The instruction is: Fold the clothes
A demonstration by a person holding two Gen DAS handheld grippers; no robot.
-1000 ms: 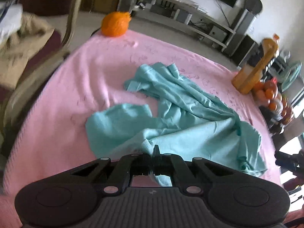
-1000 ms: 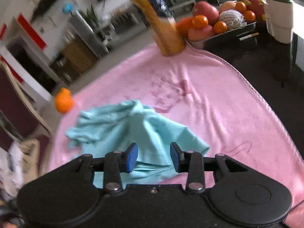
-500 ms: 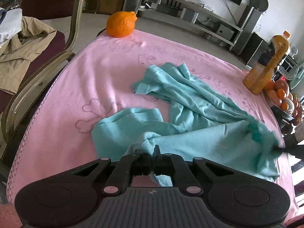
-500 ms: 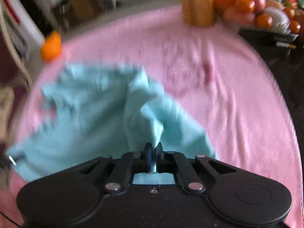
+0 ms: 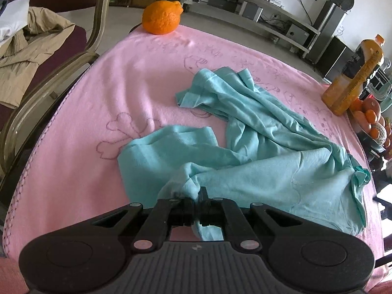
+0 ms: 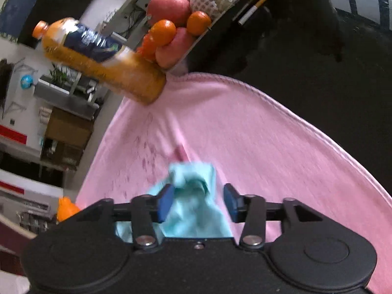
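Left gripper (image 5: 202,197) clamped tight on a bunched fold of the teal garment (image 5: 257,147), fingers pressed together with the cloth pinched between them at 6 o'clock of the left view. Right gripper (image 6: 199,202) spread open, blue pads (image 6: 165,202) well apart, a crumpled end of the same teal garment (image 6: 193,196) lying between them; contact with either pad too blurred to tell.

Garment spread rumpled on the pink towel (image 5: 103,103) that covers the surface. Long axis, in the left view, runs diagonally from about 11 o'clock, where a hemmed edge points toward the orange fruit (image 5: 162,17), down to 4 o'clock, where a puckered band lies near the towel's edge. A second flap extends out toward 8 o'clock from the pinched fold, flat on the towel beside a printed bone outline. Deep creases follow the diagonal.

Orange fruit sits at 12 o'clock on the towel's far edge, well apart from the garment. Juice bottle (image 5: 355,76) stands upright at 2 o'clock on the towel's corner, just beside a tray of fruit (image 5: 370,120). In the right view, juice bottle (image 6: 98,58) appears at 11 o'clock, touching the towel (image 6: 245,134), with the tray of fruit (image 6: 176,24) at 12 o'clock behind it and a cigarette (image 6: 252,11) lying beside the tray on the dark surface (image 6: 306,56). Chair (image 5: 61,68) with a tan coat at 9 o'clock in the left view.
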